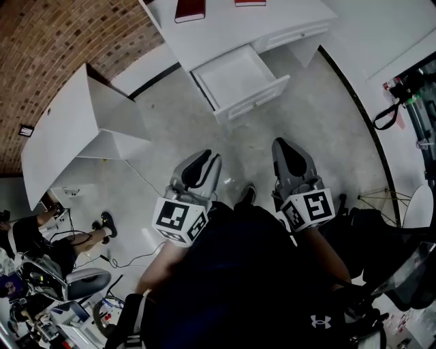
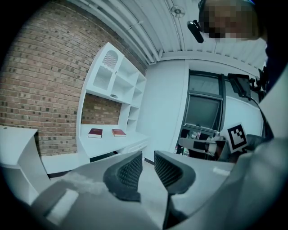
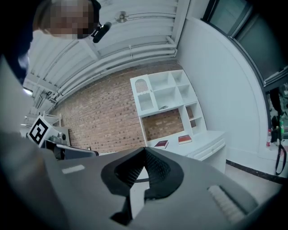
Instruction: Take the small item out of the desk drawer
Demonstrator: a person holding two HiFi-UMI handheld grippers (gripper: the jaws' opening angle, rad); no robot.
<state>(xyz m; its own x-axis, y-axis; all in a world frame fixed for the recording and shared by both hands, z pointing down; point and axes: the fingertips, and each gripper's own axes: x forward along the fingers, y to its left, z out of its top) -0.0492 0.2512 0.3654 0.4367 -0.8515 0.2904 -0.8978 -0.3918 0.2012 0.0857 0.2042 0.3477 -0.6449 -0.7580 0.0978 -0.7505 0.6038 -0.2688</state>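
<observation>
Both grippers are held close to the person's body, well back from the bench (image 1: 225,31). The left gripper (image 1: 210,158) has its jaws spread, with only air between them. The right gripper (image 1: 285,144) has its jaws pressed together at the tips, pinching nothing. Ahead, the drawer (image 1: 235,73) stands open under the bench top, its white bottom showing, but I can't make out the small item from here. Two red books (image 1: 189,9) lie on the bench.
</observation>
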